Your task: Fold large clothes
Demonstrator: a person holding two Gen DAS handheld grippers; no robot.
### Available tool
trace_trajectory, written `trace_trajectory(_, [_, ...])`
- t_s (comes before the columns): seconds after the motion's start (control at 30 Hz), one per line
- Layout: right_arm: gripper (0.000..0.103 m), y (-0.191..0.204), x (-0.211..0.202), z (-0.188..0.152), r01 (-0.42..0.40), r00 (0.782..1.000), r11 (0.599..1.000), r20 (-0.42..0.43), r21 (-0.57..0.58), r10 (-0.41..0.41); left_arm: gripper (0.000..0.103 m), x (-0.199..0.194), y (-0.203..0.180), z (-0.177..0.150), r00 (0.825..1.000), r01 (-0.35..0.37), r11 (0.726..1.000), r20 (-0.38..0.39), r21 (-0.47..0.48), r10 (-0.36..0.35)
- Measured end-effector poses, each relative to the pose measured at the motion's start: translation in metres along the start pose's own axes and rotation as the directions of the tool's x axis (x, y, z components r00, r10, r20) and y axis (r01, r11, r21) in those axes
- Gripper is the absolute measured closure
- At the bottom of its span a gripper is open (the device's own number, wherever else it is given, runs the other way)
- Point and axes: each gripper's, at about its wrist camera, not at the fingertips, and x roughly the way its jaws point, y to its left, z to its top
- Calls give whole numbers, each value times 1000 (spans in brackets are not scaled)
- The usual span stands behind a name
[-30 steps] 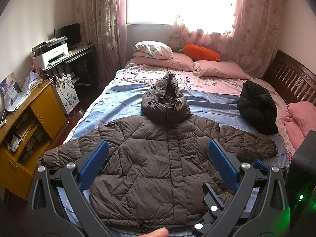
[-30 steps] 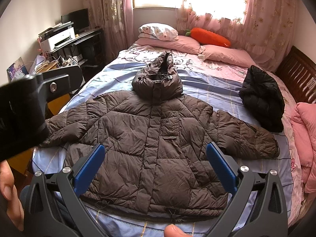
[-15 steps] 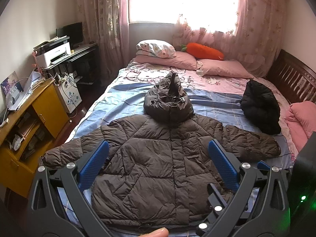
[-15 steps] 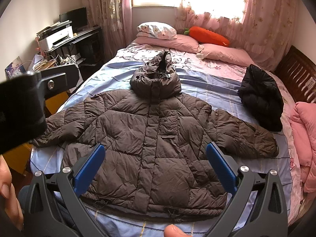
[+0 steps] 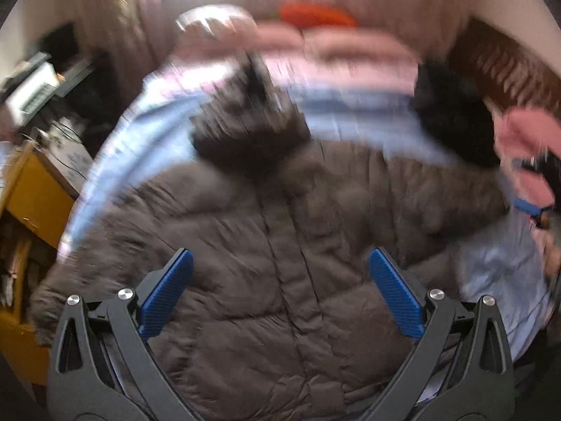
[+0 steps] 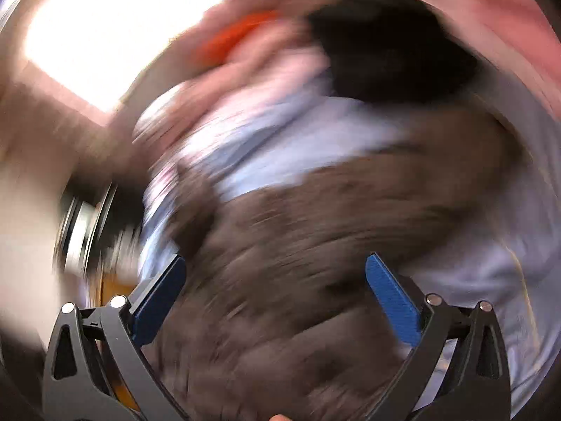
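Two claws occupy the bottom of their respective views, both spread wide with nothing between the blue pads. Left claw (image 5: 280,282): released, hovering above the lower middle of the brown puffer jacket (image 5: 280,263), no contact evident. Right claw (image 6: 275,286): likewise released, above blurred brown quilting of the jacket (image 6: 315,263); its view is heavily smeared and tilted, so exact position over the garment cannot be determined.

Jacket condition, left view: front side up, spread flat across the centre of the frame, placket running vertically down the middle. One sleeve extends toward the lower left of the frame, the other toward the centre right. The hood (image 5: 250,119) lies above the collar, upper centre. No fold is visible anywhere on the body or sleeves.

Supporting surface: bed (image 5: 350,119), pale blue sheet showing beyond the shoulders and at the right edge.

Farther items: a black garment (image 5: 452,119) bundled at the upper right of the frame, apart from the jacket; pink pillows (image 5: 315,42) and an orange cushion (image 5: 315,15) at the top; a yellow cabinet (image 5: 31,200) at the left edge.

Assessment: folding has not started. Sleeves, hood and body all remain to be folded. Neither claw has a hold, so the first grasp is outstanding.
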Motion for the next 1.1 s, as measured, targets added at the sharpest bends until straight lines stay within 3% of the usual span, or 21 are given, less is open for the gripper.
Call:
trace_trajectory(0.07, [1, -62, 35, 23, 13, 993, 976, -121, 217, 14, 9, 50, -13, -14, 984, 27, 999, -176, 42, -20])
trace_trajectory(0.13, [1, -77, 52, 36, 29, 990, 976, -140, 216, 2, 10, 84, -19, -27, 941, 102, 995, -324, 5, -95])
trace_trajectory(0.2, [1, -78, 64, 40, 90, 987, 982, -150, 164, -65, 8, 100, -29, -34, 913, 133, 991, -390, 2, -122])
trace_trajectory(0.27, [6, -84, 93, 36, 56, 973, 980, -229, 190, -12, 8, 106, -44, -42, 905, 143, 988, -412, 52, -109])
trace_trajectory(0.33, [33, -85, 121, 29, 54, 950, 979, -313, 195, 10, 8, 110, -63, -54, 901, 146, 979, -429, 146, -70])
trace_trajectory(0.37, [41, -82, 131, 27, 68, 946, 983, -325, 169, -9, 7, 112, -72, -61, 900, 144, 971, -434, 189, -49])
trace_trajectory(0.43, [63, -77, 143, 28, 111, 954, 988, -289, 109, -75, 6, 119, -91, -81, 891, 128, 947, -453, 294, 20])
trace_trajectory(0.53, [71, -72, 140, 46, 84, 983, 988, -175, 130, -60, 5, 137, -110, -118, 848, 112, 899, -512, 423, 136])
trace_trajectory(0.57, [71, -63, 131, 57, 86, 993, 993, -85, 82, -79, 2, 141, -113, -127, 839, 110, 890, -522, 443, 156])
trace_trajectory(0.63, [69, -46, 121, 62, 120, 993, 993, 1, -18, -120, 2, 139, -117, -136, 855, 85, 871, -484, 484, 185])
trace_trajectory(0.67, [65, -40, 118, 59, 144, 989, 989, -2, -44, -145, 2, 138, -118, -137, 855, 89, 870, -485, 486, 184])
trace_trajectory(0.7, [38, -34, 116, 52, 170, 983, 983, -50, -70, -174, 2, 137, -116, -136, 850, 100, 874, -498, 475, 173])
trace_trajectory(0.77, [1, -22, 113, 28, 130, 973, 979, -169, -154, -156, 2, 137, -108, -129, 834, 112, 894, -530, 435, 154])
trace_trajectory(0.87, [1, 2, 101, -30, 15, 924, 927, -348, -374, -156, 2, 128, -86, -115, 818, 112, 924, -562, 367, 124])
trace_trajectory(0.93, [1, -1, 96, -63, 16, 895, 902, -395, -431, -205, 2, 123, -80, -111, 814, 103, 927, -567, 361, 130])
trace_trajectory(1.03, [1, -37, 101, -119, 89, 820, 925, -501, -370, -279, 2, 112, -71, -113, 807, 88, 930, -573, 357, 144])
trace_trajectory(1.1, [3, -58, 110, -147, 98, 777, 951, -575, -293, -257, 2, 103, -74, -119, 806, 85, 919, -569, 384, 163])
